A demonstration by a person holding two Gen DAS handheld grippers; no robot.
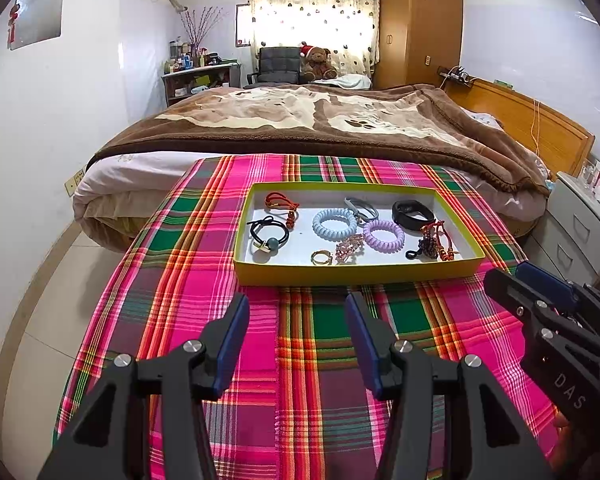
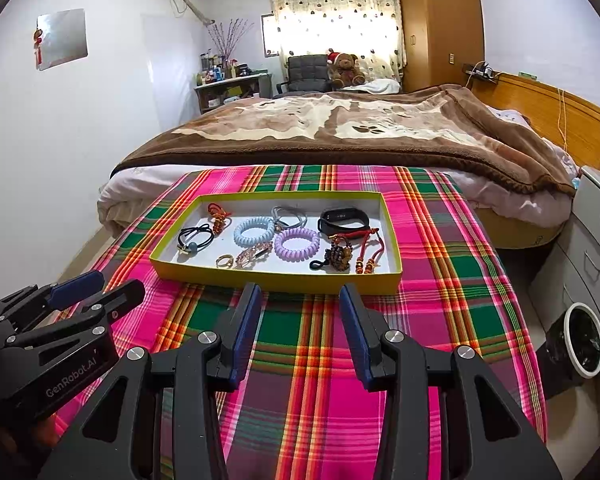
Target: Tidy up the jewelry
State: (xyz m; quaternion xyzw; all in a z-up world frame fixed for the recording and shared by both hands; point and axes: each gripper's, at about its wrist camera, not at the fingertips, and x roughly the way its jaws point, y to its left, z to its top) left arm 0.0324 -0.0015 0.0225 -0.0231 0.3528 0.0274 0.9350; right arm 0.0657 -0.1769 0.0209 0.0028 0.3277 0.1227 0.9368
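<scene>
A yellow-rimmed tray (image 1: 356,274) (image 2: 276,280) sits on a plaid cloth and holds several pieces: a blue coil tie (image 1: 334,221) (image 2: 253,231), a purple coil tie (image 1: 383,236) (image 2: 297,243), a black band (image 1: 413,212) (image 2: 342,218), a black hair tie with a bead (image 1: 267,234) (image 2: 194,240), a gold ring (image 1: 321,257) (image 2: 225,261) and red cord bracelets (image 1: 280,202). My left gripper (image 1: 298,312) is open and empty, short of the tray's near rim. My right gripper (image 2: 300,304) is open and empty, just before the near rim.
The plaid cloth (image 1: 300,360) covers the table. A bed with a brown blanket (image 1: 320,120) lies behind it. Grey drawers (image 2: 596,240) and a round bin (image 2: 584,340) stand at the right. Tiled floor (image 1: 40,280) lies at the left.
</scene>
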